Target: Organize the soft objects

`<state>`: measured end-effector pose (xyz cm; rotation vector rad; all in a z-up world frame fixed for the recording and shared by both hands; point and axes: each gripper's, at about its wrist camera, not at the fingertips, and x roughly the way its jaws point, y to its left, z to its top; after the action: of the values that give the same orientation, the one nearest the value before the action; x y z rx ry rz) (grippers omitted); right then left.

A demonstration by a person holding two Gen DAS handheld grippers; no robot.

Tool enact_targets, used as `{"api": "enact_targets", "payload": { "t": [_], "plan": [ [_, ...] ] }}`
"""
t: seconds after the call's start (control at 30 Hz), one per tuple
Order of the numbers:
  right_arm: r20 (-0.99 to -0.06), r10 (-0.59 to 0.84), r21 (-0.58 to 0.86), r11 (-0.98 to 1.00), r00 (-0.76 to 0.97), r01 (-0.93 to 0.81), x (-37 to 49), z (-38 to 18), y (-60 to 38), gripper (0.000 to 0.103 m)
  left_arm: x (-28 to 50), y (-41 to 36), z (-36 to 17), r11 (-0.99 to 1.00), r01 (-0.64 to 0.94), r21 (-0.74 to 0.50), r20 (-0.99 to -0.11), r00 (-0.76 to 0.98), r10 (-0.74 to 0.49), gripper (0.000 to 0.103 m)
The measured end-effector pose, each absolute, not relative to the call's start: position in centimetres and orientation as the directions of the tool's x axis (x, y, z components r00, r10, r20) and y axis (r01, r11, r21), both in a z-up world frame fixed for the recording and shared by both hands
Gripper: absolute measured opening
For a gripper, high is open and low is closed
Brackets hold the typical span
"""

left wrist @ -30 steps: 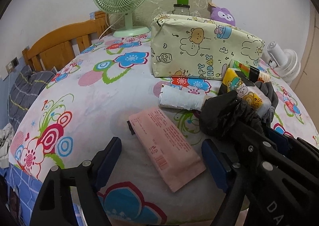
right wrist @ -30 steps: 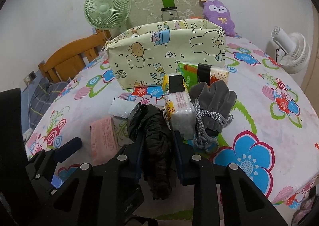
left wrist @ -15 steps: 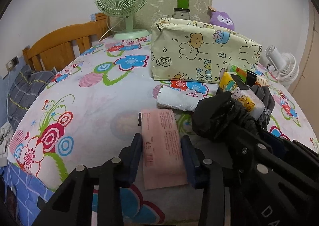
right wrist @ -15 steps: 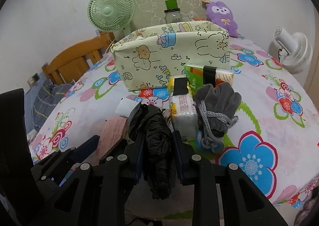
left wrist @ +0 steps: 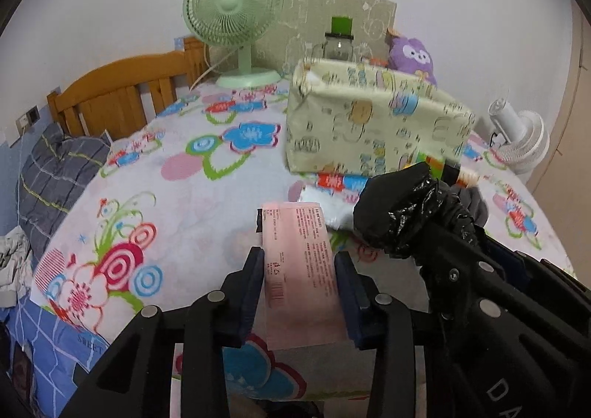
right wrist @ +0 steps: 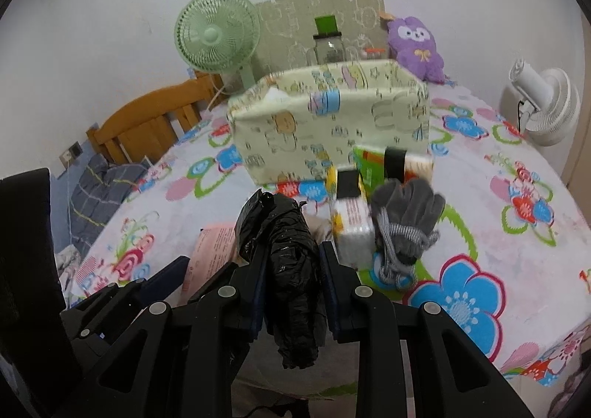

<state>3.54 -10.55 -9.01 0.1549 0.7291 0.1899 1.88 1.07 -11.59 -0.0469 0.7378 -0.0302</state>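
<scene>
Even, soft indoor light fills both views, with faint shadows. Motion blur smears the patterned fabric box [left wrist: 373, 122] and grey gloves [right wrist: 404, 213]. Fisheye bending curves everything, with black vignette corners at 2 and 10 o'clock.

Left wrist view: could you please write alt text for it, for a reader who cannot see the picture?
The left gripper is closed on a flat pink packet above a flower-print tablecloth. To its right, the right gripper holds a crumpled black plastic bag. Behind them stand a cartoon-print fabric bin and a green desk fan.
</scene>
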Motion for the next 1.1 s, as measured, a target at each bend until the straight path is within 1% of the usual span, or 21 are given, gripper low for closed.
{"api": "enact_targets", "payload": {
  "t": [0.6,1.1],
  "plan": [
    [-0.590,0.199,0.204,0.974,0.782,-0.094,3.5,-3.7,-12.2,0.030,2.3,-0.4,-6.6,0.998,0.033,-0.060,-0.629,0.775,-0.064,0.039],
    [-0.556,0.184,0.164,0.980,0.810,-0.110,4.6,-0.4,-12.8,0.030,2.8,-1.4,-3.2,0.998,0.044,-0.053,-0.584,0.809,-0.067,0.039]
  ]
}}
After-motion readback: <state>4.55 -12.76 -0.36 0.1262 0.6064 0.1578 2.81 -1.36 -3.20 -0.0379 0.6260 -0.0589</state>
